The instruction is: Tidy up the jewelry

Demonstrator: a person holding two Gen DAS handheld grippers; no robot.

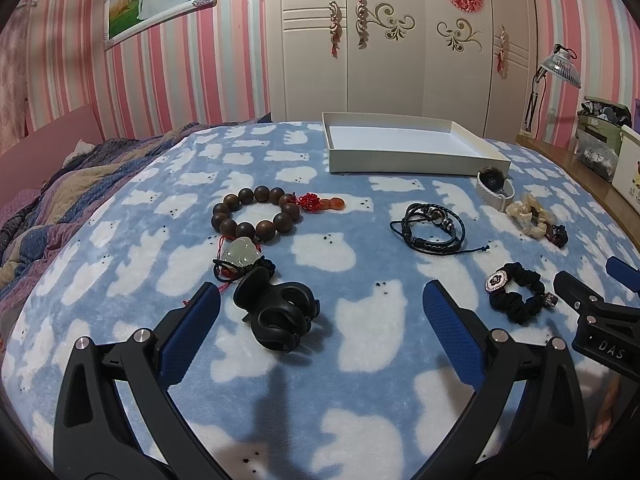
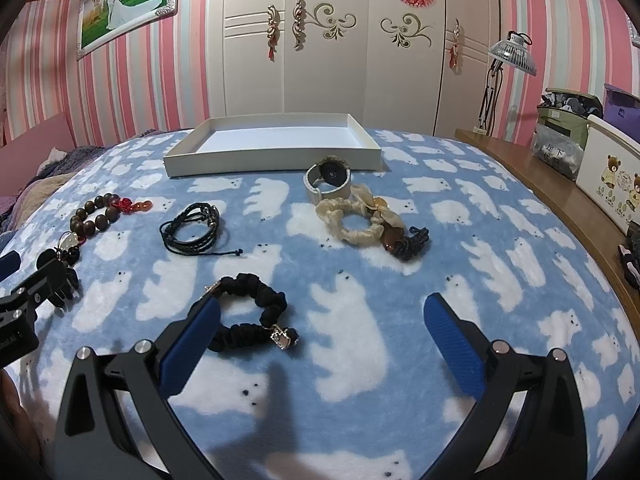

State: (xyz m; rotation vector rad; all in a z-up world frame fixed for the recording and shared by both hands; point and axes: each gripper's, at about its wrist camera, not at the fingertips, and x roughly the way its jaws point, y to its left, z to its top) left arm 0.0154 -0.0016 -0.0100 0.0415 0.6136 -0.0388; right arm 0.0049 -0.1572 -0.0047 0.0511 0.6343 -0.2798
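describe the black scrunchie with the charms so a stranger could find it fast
On the blue polar-bear blanket, look nearest the right gripper. The black scrunchie lies beside its left finger. Unlike the cream scrunchie farther back, it is black with metal charms.

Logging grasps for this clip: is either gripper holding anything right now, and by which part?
Nothing is held. The left gripper and right gripper are both open above the blanket.
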